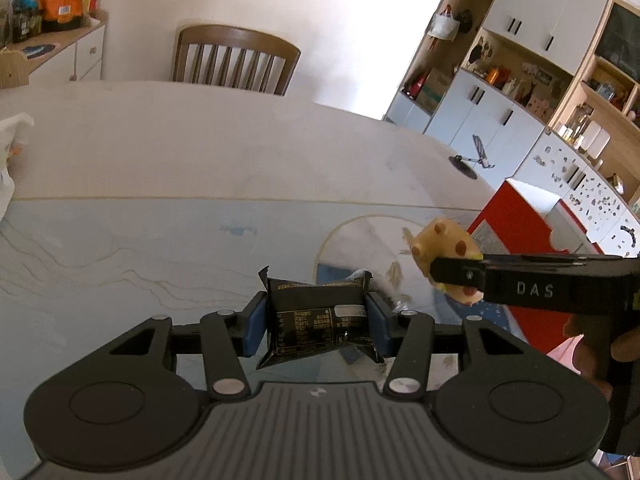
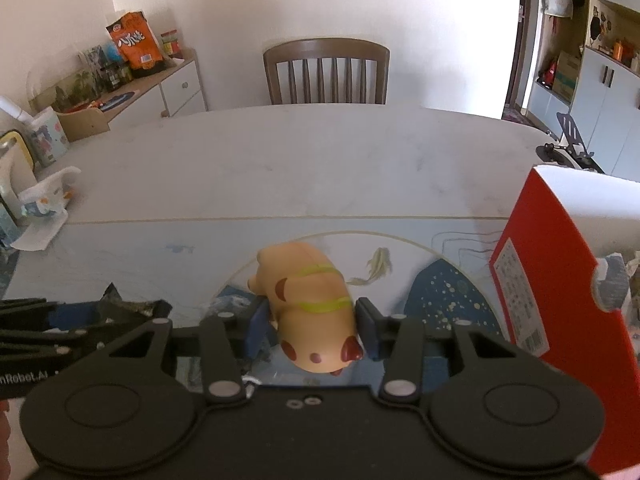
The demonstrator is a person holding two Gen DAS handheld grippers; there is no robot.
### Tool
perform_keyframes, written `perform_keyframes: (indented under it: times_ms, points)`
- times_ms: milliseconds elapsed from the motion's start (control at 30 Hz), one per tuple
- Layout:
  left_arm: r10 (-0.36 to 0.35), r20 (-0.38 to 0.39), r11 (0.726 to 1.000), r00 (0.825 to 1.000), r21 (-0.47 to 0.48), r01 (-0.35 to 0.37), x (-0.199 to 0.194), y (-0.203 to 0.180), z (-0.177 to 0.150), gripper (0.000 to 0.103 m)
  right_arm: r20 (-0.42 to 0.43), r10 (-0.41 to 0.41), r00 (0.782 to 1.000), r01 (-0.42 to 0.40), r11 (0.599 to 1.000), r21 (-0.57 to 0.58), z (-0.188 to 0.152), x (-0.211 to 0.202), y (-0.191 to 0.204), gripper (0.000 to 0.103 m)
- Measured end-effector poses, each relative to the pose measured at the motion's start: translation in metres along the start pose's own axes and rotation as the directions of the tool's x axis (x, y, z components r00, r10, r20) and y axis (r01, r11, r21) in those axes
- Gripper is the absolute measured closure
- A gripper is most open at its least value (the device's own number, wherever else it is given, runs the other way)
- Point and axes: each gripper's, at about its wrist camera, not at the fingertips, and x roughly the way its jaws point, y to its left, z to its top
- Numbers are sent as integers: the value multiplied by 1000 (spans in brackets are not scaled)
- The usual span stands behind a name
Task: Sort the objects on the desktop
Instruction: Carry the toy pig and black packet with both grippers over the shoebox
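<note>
I have both tongs loaded at once; the left tongs [image 1: 316,326] are clamped on a black foil snack packet [image 1: 316,320], the blue pads [image 1: 256,330] pressing its two short sides so the printed back faces me and the crimped ends stick out near and far; I judge that grip was chosen because the packet is flat and soft, and squeezing across the width keeps it from folding. The right tongs [image 2: 310,328] are closed around a yellow spotted toy pig [image 2: 310,308], held across its belly with the snout toward me, which looks the steadiest place on a rounded body. Both things hang clear of the blue patterned mat [image 1: 120,248] on the white table [image 2: 280,152], the packet on the left and the pig just right of it, near but apart in the left wrist view. A red box [image 2: 552,272] stands open at the right edge, just beside the pig; I take it for the sorting bin, so the pig probably goes in first, the right tongs being nearer. The packet's slick foil could slip if I tilt.
</note>
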Motion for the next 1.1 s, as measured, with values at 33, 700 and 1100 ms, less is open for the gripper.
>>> perform_keyframes:
  times_ms: [33,700,1100]
  points:
    - [-2,3,1000,1000,0,2,-3,-2,1,53,0,4,1000,-4,1000,0,0,-4,0,57]
    - [-51,51,998,997,27,49,-47,-51,23,53,35,44,998,-45,998,38,-6,-86,-26,57]
    - [-116,57,992,992,63,112,-49,-105,33,53,74,47,996,-53,996,74,-5,-123,-65,57]
